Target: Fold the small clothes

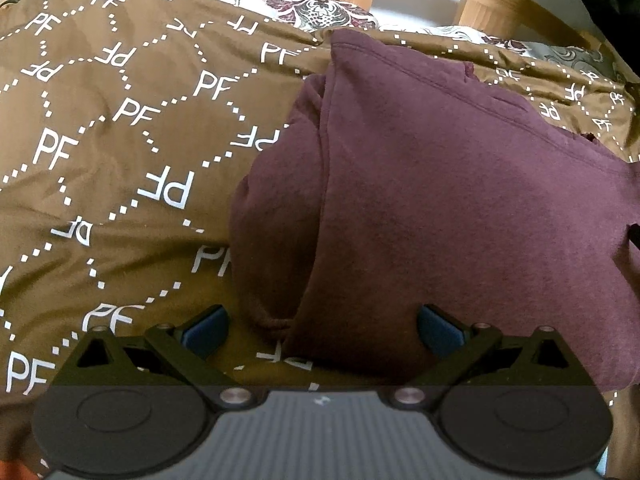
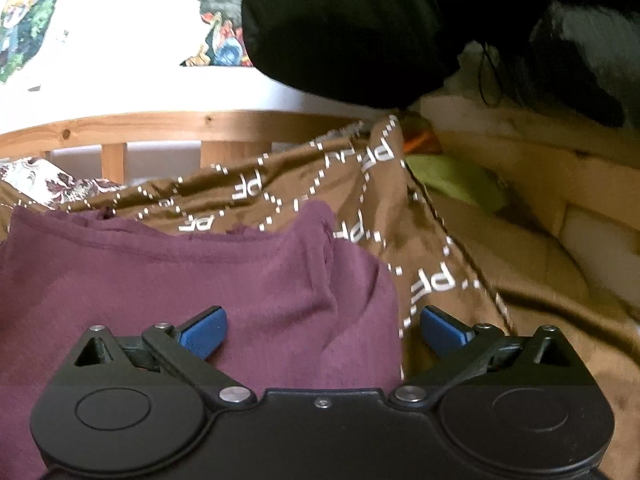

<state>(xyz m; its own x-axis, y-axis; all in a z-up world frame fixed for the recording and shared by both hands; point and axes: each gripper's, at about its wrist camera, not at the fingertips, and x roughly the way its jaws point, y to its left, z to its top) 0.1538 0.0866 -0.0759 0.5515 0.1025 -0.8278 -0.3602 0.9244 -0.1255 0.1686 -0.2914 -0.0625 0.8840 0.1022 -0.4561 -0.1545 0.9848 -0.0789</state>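
Note:
A maroon garment (image 1: 440,184) lies on a brown bedspread printed with white "PF" letters (image 1: 120,120), its left side folded over into a rolled edge. My left gripper (image 1: 322,330) is open and empty, its blue pads either side of the garment's near left corner. In the right wrist view the same maroon garment (image 2: 200,280) fills the lower left. My right gripper (image 2: 322,330) is open and empty, straddling the garment's right edge.
A wooden bed rail (image 1: 472,4) runs along the far side, with a floral pillow (image 1: 316,10) against it. In the right wrist view a black bundle (image 2: 344,28) hangs above, a green cloth (image 2: 460,184) lies at the right, and the rail (image 2: 180,124) crosses the middle.

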